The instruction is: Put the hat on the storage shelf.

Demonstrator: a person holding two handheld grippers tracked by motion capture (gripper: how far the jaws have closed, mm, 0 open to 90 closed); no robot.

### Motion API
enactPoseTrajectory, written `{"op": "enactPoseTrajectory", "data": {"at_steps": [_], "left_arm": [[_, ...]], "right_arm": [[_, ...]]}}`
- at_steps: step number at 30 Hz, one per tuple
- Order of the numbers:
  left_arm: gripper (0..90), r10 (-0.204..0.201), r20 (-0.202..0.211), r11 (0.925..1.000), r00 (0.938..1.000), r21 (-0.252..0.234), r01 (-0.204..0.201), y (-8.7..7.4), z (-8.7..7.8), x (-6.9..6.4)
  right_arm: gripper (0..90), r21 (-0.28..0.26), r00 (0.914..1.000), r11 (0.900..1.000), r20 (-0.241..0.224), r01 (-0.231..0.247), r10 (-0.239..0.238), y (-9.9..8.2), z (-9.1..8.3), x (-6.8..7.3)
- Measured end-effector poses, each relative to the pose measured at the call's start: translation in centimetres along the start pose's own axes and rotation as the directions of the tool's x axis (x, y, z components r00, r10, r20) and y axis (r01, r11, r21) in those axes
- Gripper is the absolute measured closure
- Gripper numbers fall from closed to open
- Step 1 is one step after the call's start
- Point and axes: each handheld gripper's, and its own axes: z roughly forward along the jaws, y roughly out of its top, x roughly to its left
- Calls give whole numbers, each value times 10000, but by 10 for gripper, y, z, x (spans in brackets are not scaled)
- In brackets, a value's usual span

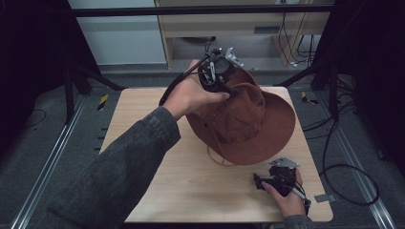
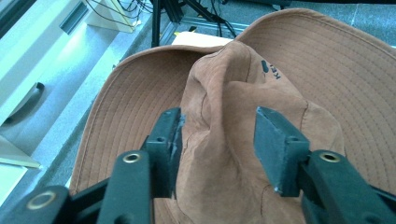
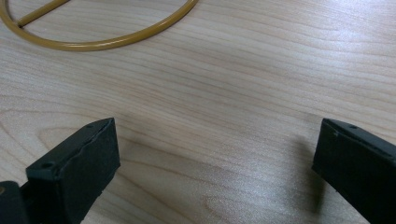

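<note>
The brown hat (image 1: 248,121) is sitting on the far right part of the wooden table (image 1: 191,186), its cord (image 3: 93,42) looping onto the bare wood in front of it. Nearest, the right gripper (image 1: 260,182) is resting low on the table's front right area, jaws standing wide apart over pale grain. Farther off, the left gripper (image 2: 217,140) is straddling the hat's creased crown, jaws parted around the fabric. Beyond the table, grey floor (image 1: 47,138), cables and a pale cabinet (image 1: 215,28) are lying in dim light.
</note>
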Motion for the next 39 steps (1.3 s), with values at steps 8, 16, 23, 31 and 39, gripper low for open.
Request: {"op": "enactPoseTrajectory", "data": {"at_steps": [8,16,23,31,39], "left_arm": [[421,83,-56,9999,9999,-110,-84,2,0,-4],[174,-216,-157,9985,9996,-502,208,1,2,-7],[82,-267,-230,9979,9994,-589,253,1,2,-9],[55,-112,-151,9975,9998,-696,101,-5,0,-18],[49,-77,-158,9963,9998,-855,64,-12,-6,-22]], "right_arm": [[6,-1,10000,10000,0,-4,4,0,0,0],[6,3,10000,10000,-2,-10,10,0,0,0],[6,2,10000,10000,2,-8,8,0,0,0],[6,5,10000,10000,-2,-12,12,0,0,0],[6,12,10000,10000,10,-6,6,0,0,0]]}}
